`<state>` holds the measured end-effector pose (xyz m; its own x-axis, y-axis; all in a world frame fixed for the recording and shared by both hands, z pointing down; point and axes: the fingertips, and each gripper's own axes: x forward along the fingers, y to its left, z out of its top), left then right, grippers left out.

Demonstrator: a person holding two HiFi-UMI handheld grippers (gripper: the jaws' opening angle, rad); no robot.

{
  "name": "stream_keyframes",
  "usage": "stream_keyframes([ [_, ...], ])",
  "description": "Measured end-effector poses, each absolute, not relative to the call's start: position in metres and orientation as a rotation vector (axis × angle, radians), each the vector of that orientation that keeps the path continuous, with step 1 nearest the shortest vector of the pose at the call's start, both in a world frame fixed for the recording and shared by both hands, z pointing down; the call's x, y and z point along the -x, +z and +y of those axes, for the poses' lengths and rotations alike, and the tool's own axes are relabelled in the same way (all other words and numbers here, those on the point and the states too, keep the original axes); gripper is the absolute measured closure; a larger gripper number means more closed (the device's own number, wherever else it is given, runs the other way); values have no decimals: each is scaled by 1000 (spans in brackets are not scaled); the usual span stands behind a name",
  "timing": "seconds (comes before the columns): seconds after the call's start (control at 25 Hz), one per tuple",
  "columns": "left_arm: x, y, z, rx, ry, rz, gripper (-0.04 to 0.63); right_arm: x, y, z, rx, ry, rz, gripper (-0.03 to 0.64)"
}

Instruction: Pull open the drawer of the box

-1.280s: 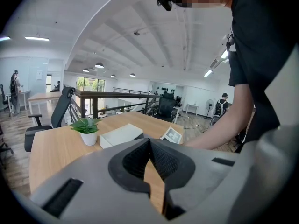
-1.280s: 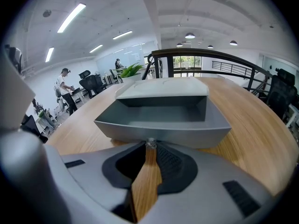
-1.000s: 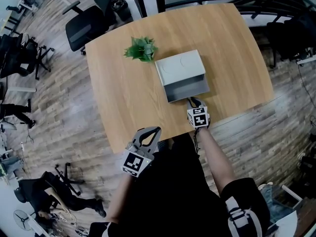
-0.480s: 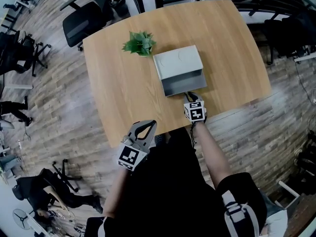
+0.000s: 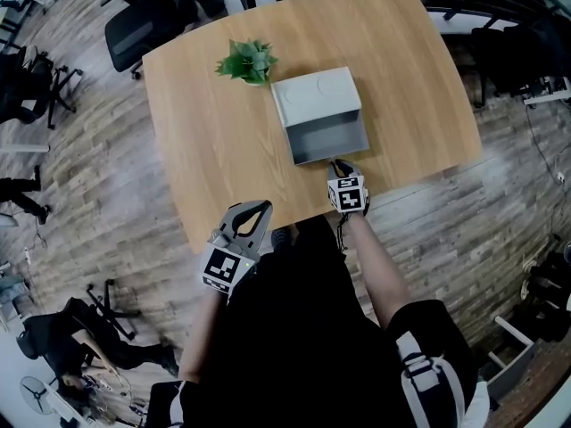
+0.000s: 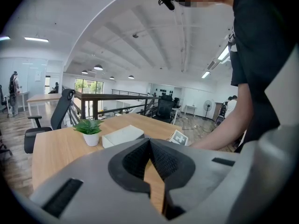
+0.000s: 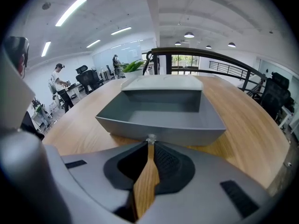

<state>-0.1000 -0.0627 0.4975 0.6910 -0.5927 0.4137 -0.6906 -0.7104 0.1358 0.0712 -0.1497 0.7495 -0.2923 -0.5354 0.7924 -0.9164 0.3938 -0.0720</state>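
The box [image 5: 314, 96] is a pale grey unit standing on the wooden desk [image 5: 214, 141], roughly midway between the left and right edges and closer to the far edge than the near one. Its drawer [image 5: 327, 141] is extended out of the box toward the near edge, with the darker grey interior exposed from above. A small knob [image 7: 150, 138] is fitted at the centre of the drawer's front panel. The right gripper [image 5: 340, 166] is positioned at that front panel, just inside the near edge of the desk; in the right gripper view its jaws are closed together with the tips clamped on the knob. Its marker cube [image 5: 348, 194] lies over the near edge. The left gripper [image 5: 257, 210] is located at the near edge of the desk, well left of the drawer and apart from it; in the left gripper view its jaws meet at the tips with nothing between them. A green plant [image 5: 245, 61] in a white pot [image 6: 91, 139] stands just beside the far left corner of the box. A black office chair [image 5: 143, 25] stands on the plank floor [image 5: 98, 194] beyond the far left corner of the desk.
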Motion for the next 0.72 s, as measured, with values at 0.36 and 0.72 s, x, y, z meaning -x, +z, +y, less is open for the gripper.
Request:
stream_keyframes([
  [0.36, 106, 494, -51, -2637, 467, -1017, 572, -81, 746, -125, -1281, 725, -1925, 580],
  [0.72, 113, 484, -33, -2683, 420, -1011, 572, -76, 697, -103, -1322, 662, -2011, 592],
])
